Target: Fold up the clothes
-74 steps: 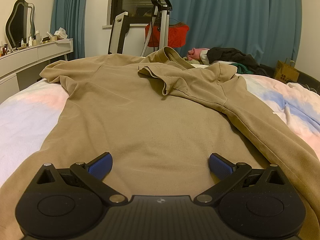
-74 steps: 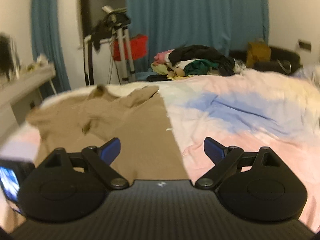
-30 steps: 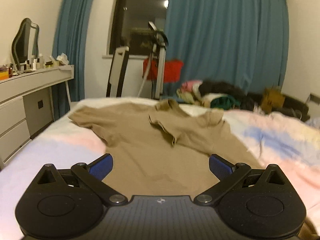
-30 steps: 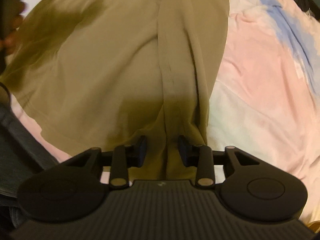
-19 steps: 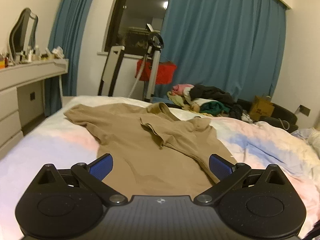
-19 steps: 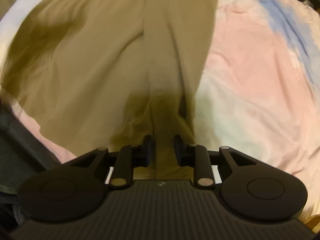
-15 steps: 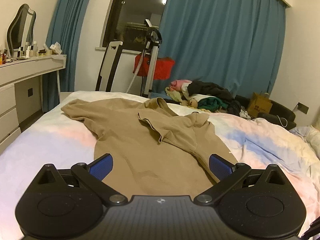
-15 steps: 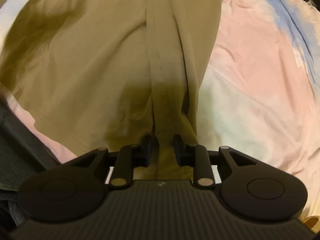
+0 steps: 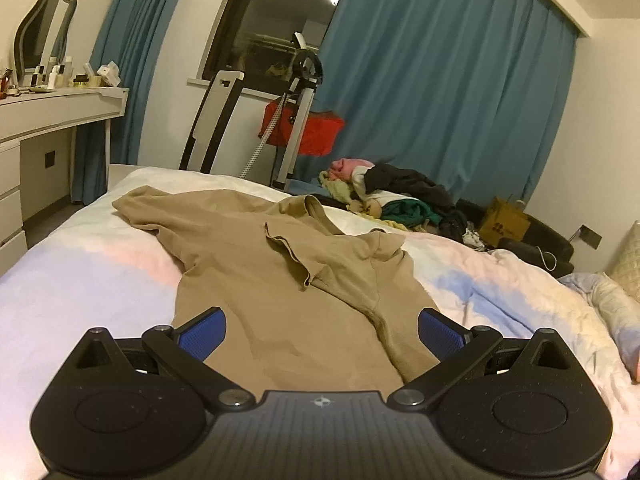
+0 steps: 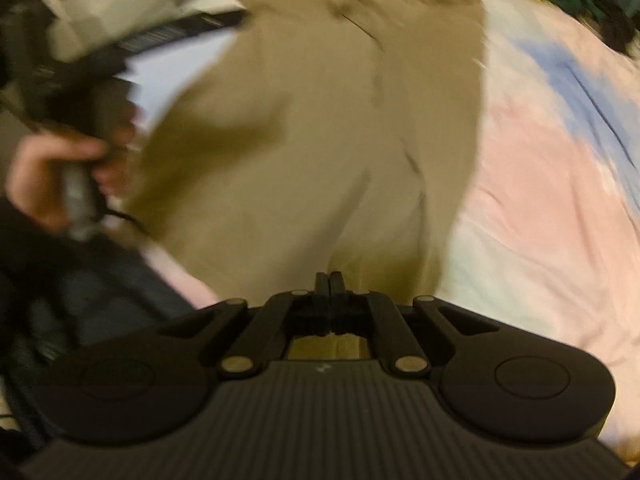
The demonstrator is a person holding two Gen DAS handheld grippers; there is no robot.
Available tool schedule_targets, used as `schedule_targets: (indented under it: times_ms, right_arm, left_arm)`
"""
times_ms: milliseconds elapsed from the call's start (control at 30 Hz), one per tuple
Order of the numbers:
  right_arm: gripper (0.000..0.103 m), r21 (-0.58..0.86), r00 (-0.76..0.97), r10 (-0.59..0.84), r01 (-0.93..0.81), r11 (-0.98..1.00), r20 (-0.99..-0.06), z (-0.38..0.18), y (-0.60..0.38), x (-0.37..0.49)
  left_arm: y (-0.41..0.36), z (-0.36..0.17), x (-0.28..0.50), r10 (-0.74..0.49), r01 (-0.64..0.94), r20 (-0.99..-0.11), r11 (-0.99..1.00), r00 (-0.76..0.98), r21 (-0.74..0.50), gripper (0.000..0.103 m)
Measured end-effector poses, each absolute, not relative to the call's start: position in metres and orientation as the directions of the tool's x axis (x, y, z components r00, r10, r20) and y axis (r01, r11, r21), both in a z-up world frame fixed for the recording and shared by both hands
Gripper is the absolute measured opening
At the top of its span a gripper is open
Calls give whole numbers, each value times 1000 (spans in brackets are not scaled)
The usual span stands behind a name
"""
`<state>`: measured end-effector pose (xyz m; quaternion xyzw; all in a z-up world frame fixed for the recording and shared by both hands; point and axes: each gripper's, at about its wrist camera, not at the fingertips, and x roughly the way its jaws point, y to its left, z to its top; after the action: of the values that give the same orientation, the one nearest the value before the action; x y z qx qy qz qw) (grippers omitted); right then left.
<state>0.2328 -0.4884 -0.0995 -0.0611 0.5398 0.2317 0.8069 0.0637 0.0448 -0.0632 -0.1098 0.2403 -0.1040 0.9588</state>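
Note:
A tan short-sleeved shirt lies spread on the pastel bedsheet, with its right sleeve folded in over the chest. My left gripper hovers over the shirt's lower part, its blue pads wide apart and nothing between them. In the blurred right wrist view the shirt runs up to my right gripper. Its jaws are pressed together, and the shirt's near right edge gathers into them. At the left of that view a person's hand holds the left gripper's handle.
A pile of mixed clothes sits at the bed's far end. A white dresser stands to the left. Behind the bed are a garment steamer stand and blue curtains. A cardboard box is at the far right.
The right jaws went from narrowly parted around the shirt's edge fold to fully closed on it, and that view swung to take in more of the shirt. The left view shifted only slightly.

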Motion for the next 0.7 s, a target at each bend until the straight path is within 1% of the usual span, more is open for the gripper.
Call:
schedule_targets:
  times_ms: [100,200,300,433,467,567,633,667,700]
  right_arm:
    - [3,196,299,370,-480,855,-880,-108,-481,254]
    - [3,263,279,424,-467,844,-862,-132,-481,280]
    - [3,304,255,443,-442,844,-860,-161,-480,308]
    - [4,333,238,448,-401,853,-862,-191,-529,349]
    - [5,343,245,457,-395,852,-855,-194,-543,352]
    - [6,360,293,482,-385,850,-826,-185,-597,370]
    - [10,363,336,492,-379,852,-803,-174,-637,384]
    - [21,377,359,505,-370,849,-785,-169,-658,386]
    - [39,398,379,525,-365,842,-762,-165,-675,385]
  left_arm:
    - [45,-62,64,-256,147,-443,953,859,-264,103]
    - [46,-61,64,-259,148,-448,952,855,-268,103]
    - [46,-62,65,-262,148,-459,951,849,-270,103]
    - [43,-68,70,-268,153,-488,953,831,-263,102]
    - [41,-70,71,-272,158,-493,952,827,-261,102]
    - [36,-74,78,-296,180,-509,947,808,-266,103]
    - [34,-77,85,-328,197,-523,936,786,-291,103]
    - [32,-79,91,-347,203,-531,929,773,-310,103]
    - [31,-79,98,-357,202,-538,923,764,-327,103]
